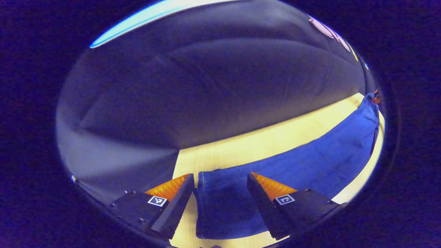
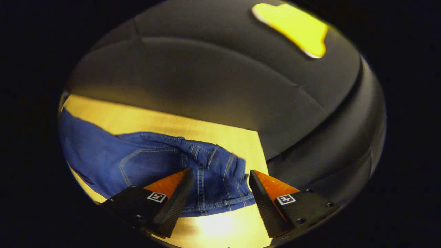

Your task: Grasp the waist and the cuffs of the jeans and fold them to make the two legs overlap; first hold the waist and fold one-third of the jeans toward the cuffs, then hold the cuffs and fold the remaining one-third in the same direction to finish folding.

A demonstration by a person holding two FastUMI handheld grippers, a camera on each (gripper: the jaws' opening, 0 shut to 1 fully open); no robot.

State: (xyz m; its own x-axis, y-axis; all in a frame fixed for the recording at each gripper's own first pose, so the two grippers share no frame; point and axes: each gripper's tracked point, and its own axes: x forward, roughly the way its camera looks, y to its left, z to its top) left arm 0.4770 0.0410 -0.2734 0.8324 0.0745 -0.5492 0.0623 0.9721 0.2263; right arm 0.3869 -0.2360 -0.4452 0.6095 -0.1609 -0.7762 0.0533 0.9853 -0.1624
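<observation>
Blue jeans (image 1: 296, 165) lie stretched along a pale wooden table (image 1: 241, 144). In the left gripper view the cuff end (image 1: 220, 206) lies flat between the fingers of my left gripper (image 1: 220, 179), which hovers open just above it. In the right gripper view the waist end (image 2: 213, 172), with belt loops and light stitching, is bunched and slightly raised near the table's corner. My right gripper (image 2: 220, 175) stands open over it, one finger on each side, nothing pinched. The legs run off to the left (image 2: 89, 148).
The table's edge (image 1: 177, 162) lies close beside the cuffs, and its corner (image 2: 260, 144) sits just past the waist. Black booth cloth (image 1: 206, 86) drapes behind and beside the table. Bare tabletop (image 2: 220, 224) shows in front of the waist.
</observation>
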